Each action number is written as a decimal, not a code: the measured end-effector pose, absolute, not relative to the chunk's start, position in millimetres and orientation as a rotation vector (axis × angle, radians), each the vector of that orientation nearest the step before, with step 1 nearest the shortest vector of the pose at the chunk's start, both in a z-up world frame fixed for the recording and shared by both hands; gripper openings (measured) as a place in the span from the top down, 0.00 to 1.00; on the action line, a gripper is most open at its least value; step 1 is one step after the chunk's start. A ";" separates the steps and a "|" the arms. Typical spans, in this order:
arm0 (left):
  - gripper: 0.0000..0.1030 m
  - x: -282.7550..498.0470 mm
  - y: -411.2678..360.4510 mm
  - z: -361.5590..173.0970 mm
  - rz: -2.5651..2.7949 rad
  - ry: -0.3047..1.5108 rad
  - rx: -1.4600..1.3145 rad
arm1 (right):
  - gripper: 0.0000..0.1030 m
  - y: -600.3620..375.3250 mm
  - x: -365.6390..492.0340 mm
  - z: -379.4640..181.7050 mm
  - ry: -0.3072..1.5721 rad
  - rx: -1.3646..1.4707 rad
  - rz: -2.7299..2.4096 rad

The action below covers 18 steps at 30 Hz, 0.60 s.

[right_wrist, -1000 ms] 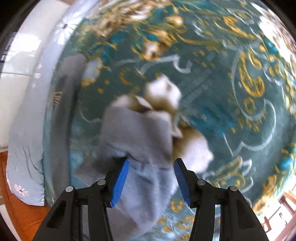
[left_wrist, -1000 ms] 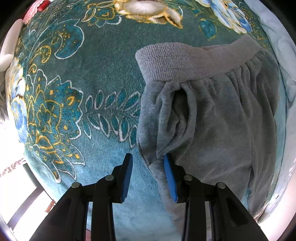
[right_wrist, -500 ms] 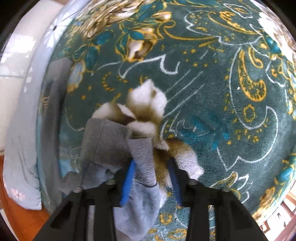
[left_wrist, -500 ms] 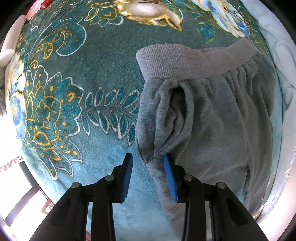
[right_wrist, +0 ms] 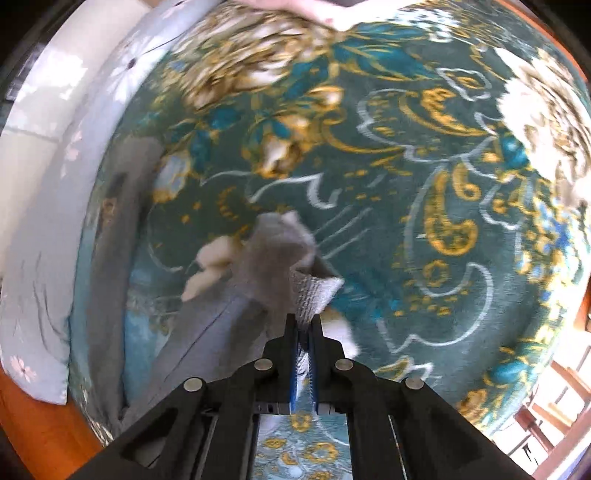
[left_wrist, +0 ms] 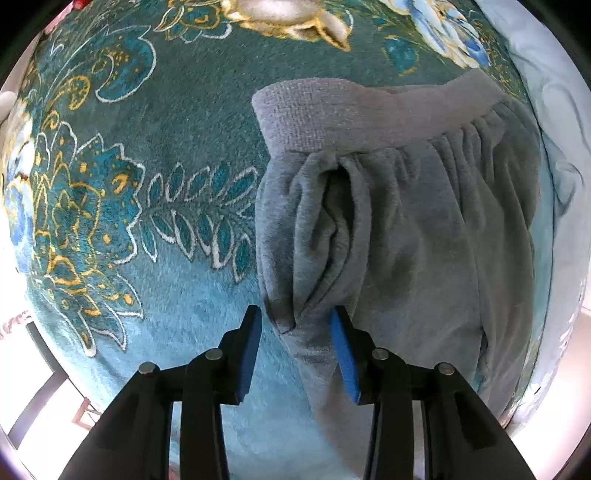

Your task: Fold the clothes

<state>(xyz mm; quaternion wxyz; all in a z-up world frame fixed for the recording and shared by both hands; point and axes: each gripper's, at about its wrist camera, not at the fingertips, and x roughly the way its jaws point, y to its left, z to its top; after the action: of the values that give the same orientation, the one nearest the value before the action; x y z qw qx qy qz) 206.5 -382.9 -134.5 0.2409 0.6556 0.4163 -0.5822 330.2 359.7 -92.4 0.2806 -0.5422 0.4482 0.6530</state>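
Note:
Grey fleece trousers (left_wrist: pixel 406 229) lie on a teal floral blanket (left_wrist: pixel 147 184), ribbed waistband (left_wrist: pixel 351 110) at the far end. My left gripper (left_wrist: pixel 295 332) is open, its blue pads either side of a fold at the trousers' left edge, low over the blanket. In the right wrist view my right gripper (right_wrist: pixel 303 332) is shut on the ribbed cuff (right_wrist: pixel 312 291) of a trouser leg (right_wrist: pixel 273 258) and holds it lifted above the blanket (right_wrist: pixel 406 184); the leg trails down to the left.
A pale blue flowered sheet (right_wrist: pixel 33 295) runs along the bed's left edge in the right wrist view and along the right edge in the left wrist view (left_wrist: pixel 554 147). Wooden floor (right_wrist: pixel 22 424) shows below. A white pillow-like shape (right_wrist: pixel 295 7) sits at the top.
My right gripper has closed on the trouser cuff and lifted it; the view has shifted. My left gripper stays open at the fold, nearly still.

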 end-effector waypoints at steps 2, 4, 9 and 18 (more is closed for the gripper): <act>0.62 205.2 -380.3 -137.0 -1.591 1.173 1.778 | 0.95 360.2 326.1 -88.4 1.217 -1.437 1.761; 0.66 200.7 -381.4 -134.6 -1.609 1.238 1.739 | 0.95 360.9 322.8 -83.1 1.230 -1.419 1.771; 0.92 193.4 -375.9 -119.4 -1.672 1.258 1.682 | 0.95 373.4 324.4 -58.4 1.275 -1.369 1.801; 0.93 202.7 -380.4 -45.5 -1.806 1.146 1.618 | 0.95 356.7 324.1 -8.7 1.346 -1.320 1.796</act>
<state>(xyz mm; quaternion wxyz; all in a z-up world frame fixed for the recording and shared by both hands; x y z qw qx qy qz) 202.7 -380.4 -45.5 0.2277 0.5874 0.4161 -0.6557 324.1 356.7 -8.7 0.2655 -0.4888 0.4983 0.6650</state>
